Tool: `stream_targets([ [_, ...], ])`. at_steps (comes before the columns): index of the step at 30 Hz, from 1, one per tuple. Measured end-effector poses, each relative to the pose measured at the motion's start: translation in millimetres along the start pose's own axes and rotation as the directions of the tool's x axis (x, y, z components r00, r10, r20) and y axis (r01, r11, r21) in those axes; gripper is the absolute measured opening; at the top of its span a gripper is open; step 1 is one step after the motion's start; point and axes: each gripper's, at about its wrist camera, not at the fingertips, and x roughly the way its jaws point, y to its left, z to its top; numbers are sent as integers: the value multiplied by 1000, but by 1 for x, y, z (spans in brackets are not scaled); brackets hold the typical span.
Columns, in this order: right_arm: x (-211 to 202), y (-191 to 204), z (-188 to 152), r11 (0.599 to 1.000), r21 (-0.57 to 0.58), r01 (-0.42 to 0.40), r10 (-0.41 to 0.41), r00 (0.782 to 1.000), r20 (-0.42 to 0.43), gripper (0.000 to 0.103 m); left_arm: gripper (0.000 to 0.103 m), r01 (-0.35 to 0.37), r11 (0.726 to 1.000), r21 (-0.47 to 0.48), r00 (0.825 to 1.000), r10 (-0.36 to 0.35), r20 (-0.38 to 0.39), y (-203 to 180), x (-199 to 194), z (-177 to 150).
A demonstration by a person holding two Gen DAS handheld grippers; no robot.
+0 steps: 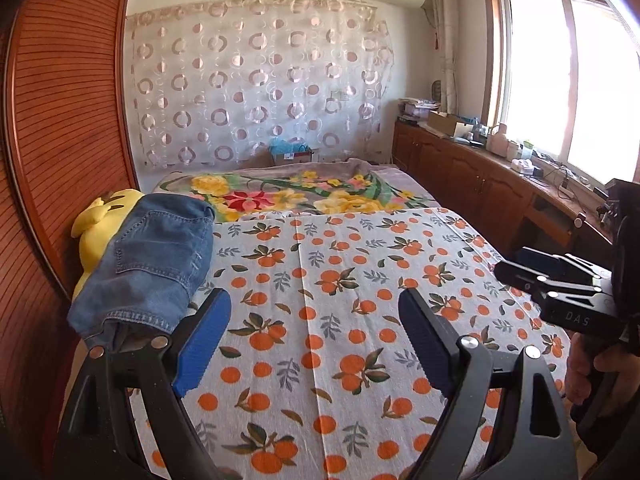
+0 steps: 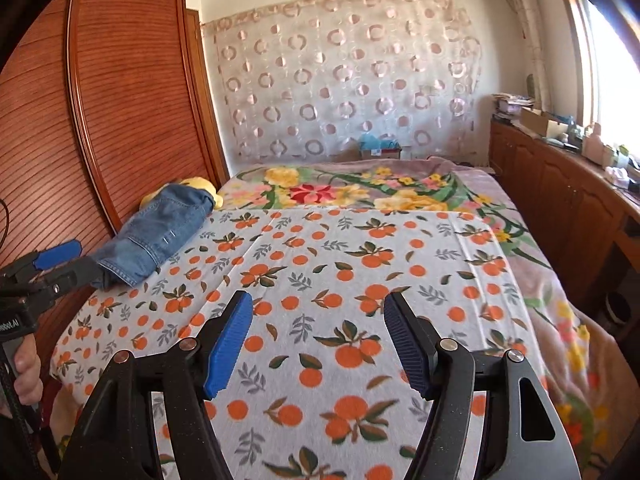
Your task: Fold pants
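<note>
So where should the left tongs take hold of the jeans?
At the stitched hem end nearest the left tongs, coming from the bed side. The jeans lie bundled against the wardrobe over a yellow plush, so that hem edge is the free, reachable part.

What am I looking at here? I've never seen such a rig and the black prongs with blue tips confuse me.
These are two hand-held grippers, each with a fisheye camera looking along its fingers. One picture is from the left gripper, the other from the right gripper; each also glimpses the other at its edge. Both are open and hold nothing. Below them is a bed with an orange-print sheet. The folded jeans lie at its left edge, partly on a yellow plush toy, beside a wooden wardrobe.
</note>
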Motion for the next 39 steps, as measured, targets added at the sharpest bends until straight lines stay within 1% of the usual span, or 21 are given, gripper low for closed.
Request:
stream_targets([
  [7, -29, 10, -2, 1000, -18, 18, -17, 999, 34, 70, 86, -12, 1000, 0, 999, 12, 36, -5, -32, -1],
  [10, -46, 17, -5, 999, -31, 22, -20, 998, 63, 70, 86, -21, 1000, 5, 998, 21, 56, -6, -45, -2],
  [15, -61, 19, -12, 999, -26, 34, -31, 996, 87, 70, 86, -19, 1000, -5, 996, 20, 82, -3, -61, -3],
  [21, -66, 20, -16, 998, -31, 52, -48, 993, 109, 70, 86, -28, 1000, -5, 995, 28, 97, -3, -72, -6],
  [23, -65, 20, -17, 998, -37, 51, -47, 993, 108, 70, 86, -40, 999, -4, 994, 40, 104, -3, -75, -7],
  [39, -66, 17, -20, 998, -40, 46, -41, 992, 117, 70, 86, -40, 999, -4, 993, 41, 108, -4, -76, -8],
])
